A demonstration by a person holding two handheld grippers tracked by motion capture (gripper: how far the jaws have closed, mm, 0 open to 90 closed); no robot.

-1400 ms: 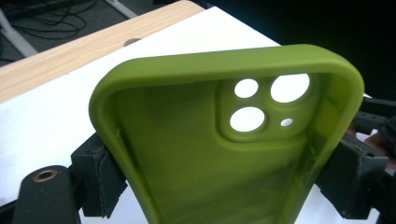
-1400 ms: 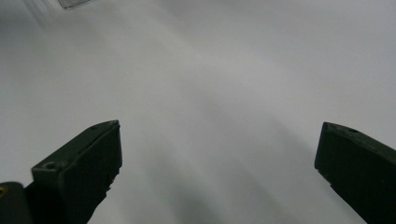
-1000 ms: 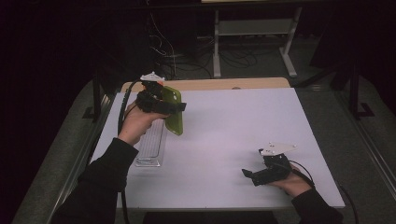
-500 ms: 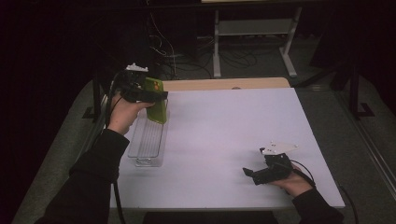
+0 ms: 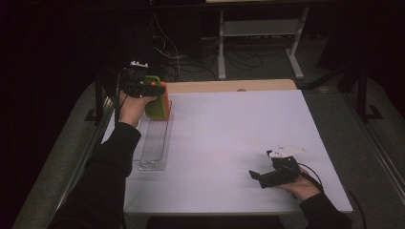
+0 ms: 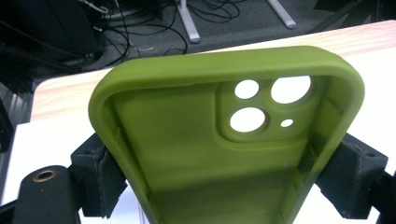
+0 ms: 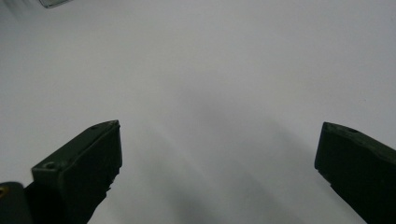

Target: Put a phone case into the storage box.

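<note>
Clamping a green phone case (image 6: pixel 205 154) by its long sides, the left gripper (image 5: pixel 143 86) sits upper left in the high view, over the far end of a clear tray (image 5: pixel 154 143). Case open side faces the camera, lens cutouts uppermost. Right gripper (image 5: pixel 260 177), lower right on the white table (image 5: pixel 229 133), jaws wide apart, nothing between.

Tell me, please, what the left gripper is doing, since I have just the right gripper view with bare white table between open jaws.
Observer: The left gripper is shut on a green phone case, its jaws pressing the case's two long sides.
Operator: Which way does the case face?
Observer: Its hollow inside faces that gripper's camera, camera cut-outs at the top.
Operator: Where is it over the table?
Observer: At the far left corner, above the far end of a clear tray.
</note>
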